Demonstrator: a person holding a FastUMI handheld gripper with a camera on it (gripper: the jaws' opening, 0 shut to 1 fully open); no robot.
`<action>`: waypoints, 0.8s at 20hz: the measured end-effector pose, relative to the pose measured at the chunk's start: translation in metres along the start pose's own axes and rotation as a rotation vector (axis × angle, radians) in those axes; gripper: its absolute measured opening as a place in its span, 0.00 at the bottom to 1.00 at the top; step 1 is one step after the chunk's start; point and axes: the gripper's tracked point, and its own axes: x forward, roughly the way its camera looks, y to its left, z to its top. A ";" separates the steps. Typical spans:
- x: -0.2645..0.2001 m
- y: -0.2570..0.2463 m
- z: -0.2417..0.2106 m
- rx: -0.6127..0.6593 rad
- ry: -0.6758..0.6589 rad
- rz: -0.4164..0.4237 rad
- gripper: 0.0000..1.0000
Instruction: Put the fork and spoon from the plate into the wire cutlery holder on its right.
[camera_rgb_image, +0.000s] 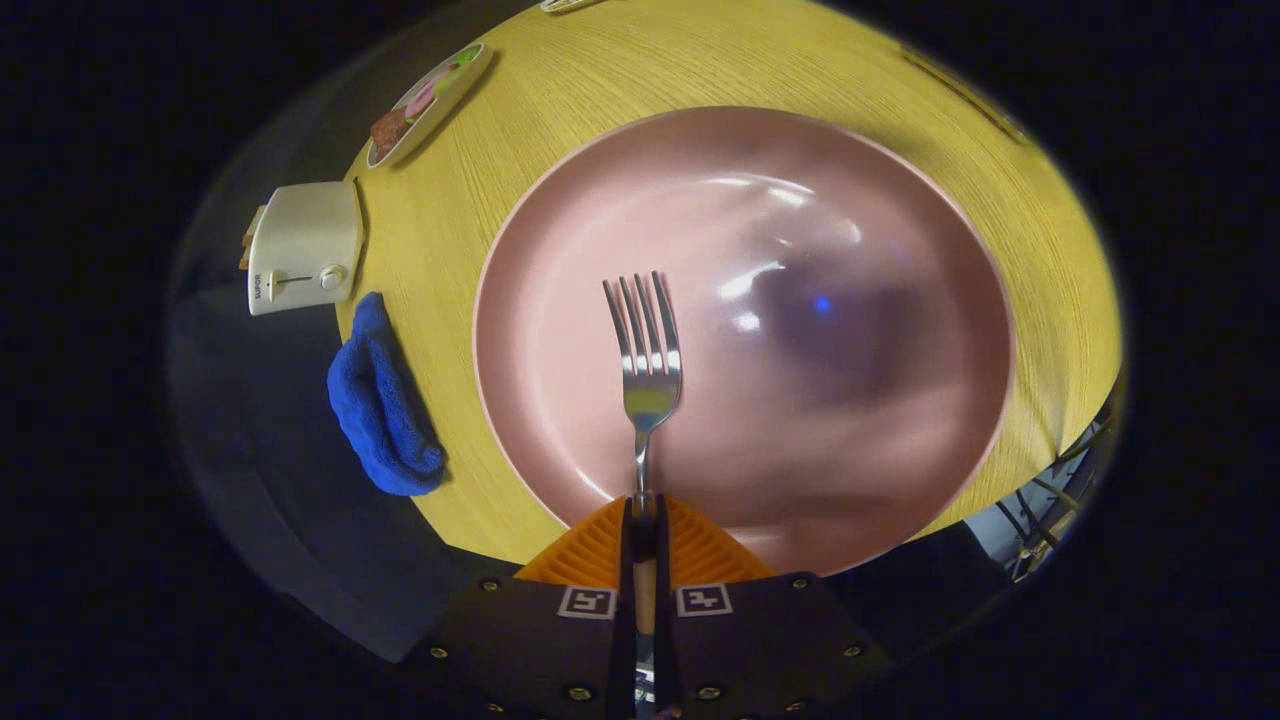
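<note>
**benchrat:** ok so what's the tool (643, 520) doing right now?

**forkwatcher:** It's clenched on the shiny silver metal fork (645, 345). Both fingers are pressed together on the handle, one on each side, and the neck and head of the fork stick straight out ahead of them. The tines point away from the tool, over the middle of the big round pink plate (560, 250). Can't tell if the fork is lifted clear of the plate or if the tines are touching it.

**benchrat:** anything else on the plate?

**forkwatcher:** Just glare and a dark blurry reflection to the right of the tines. The plate sits on the yellow wood-grain worktop (560, 90).

**benchrat:** and the holder?

**forkwatcher:** There's a bit of the dark wire cutlery holder (1060, 495) just off the plate's right rim, near the worktop edge. Only a few wires visible, can't make out what's inside.

**benchrat:** other stuff around?

**forkwatcher:** Left of the plate, a crumpled blue cloth (385, 410) hangs over the worktop edge. Beyond that is a small cream-white toaster (305, 245), and further off a small oval dish with some food (430, 100).
</note>
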 end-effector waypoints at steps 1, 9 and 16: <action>-0.001 0.001 0.002 0.008 -0.007 0.001 0.08; -0.027 0.011 0.011 0.054 -0.032 0.084 0.08; -0.070 0.040 0.033 0.092 -0.061 0.203 0.08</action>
